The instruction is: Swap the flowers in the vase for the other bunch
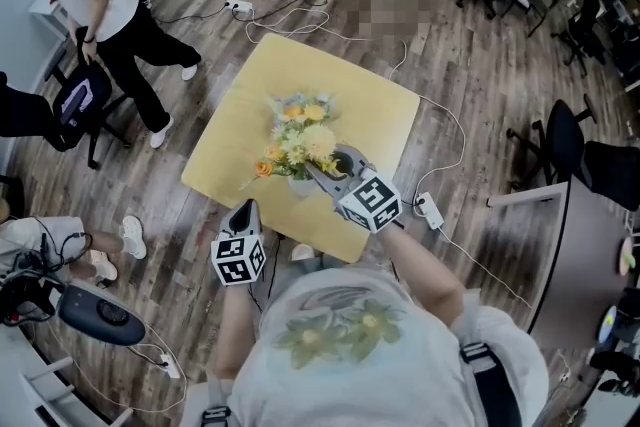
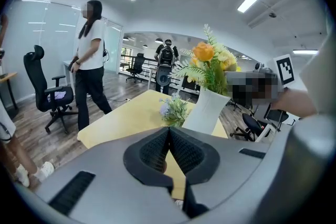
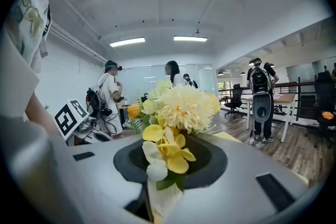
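Head view: white vase (image 1: pixel 300 185) stands near the front edge of the yellow bench (image 1: pixel 370 105), with the yellow bunch (image 1: pixel 312 143) in it. The lilac bunch (image 1: pixel 298 108) lies flat on the bench just behind the vase. The right hand-held gripper (image 1: pixel 325 173) is at the vase's top, in among the stems. The left hand-held gripper (image 1: pixel 245 210) hangs off the bench's near edge, apart from everything.

Left hand-held gripper view: jaws pressed together with nothing between them. The vase is upright ahead and the yellow bunch sits in its mouth. The lilac bunch is on the bench just beside the vase base and nothing is touching it.

Right hand-held gripper view: jaws narrowed to a slim gap and clamped on the base of the yellow bunch, blooms right over the pads. A pale strip runs down between the jaws. It could be wrapped stem or vase lip, I can't tell which.

Status, my read: only one bunch is being handled and the other is loose on the bench. This is either the yellow bunch about to be pulled out, or the yellow bunch going in as the replacement. The frames don't settle which. If it's the first, the whole swap is left. If it's the second, only the release is left.
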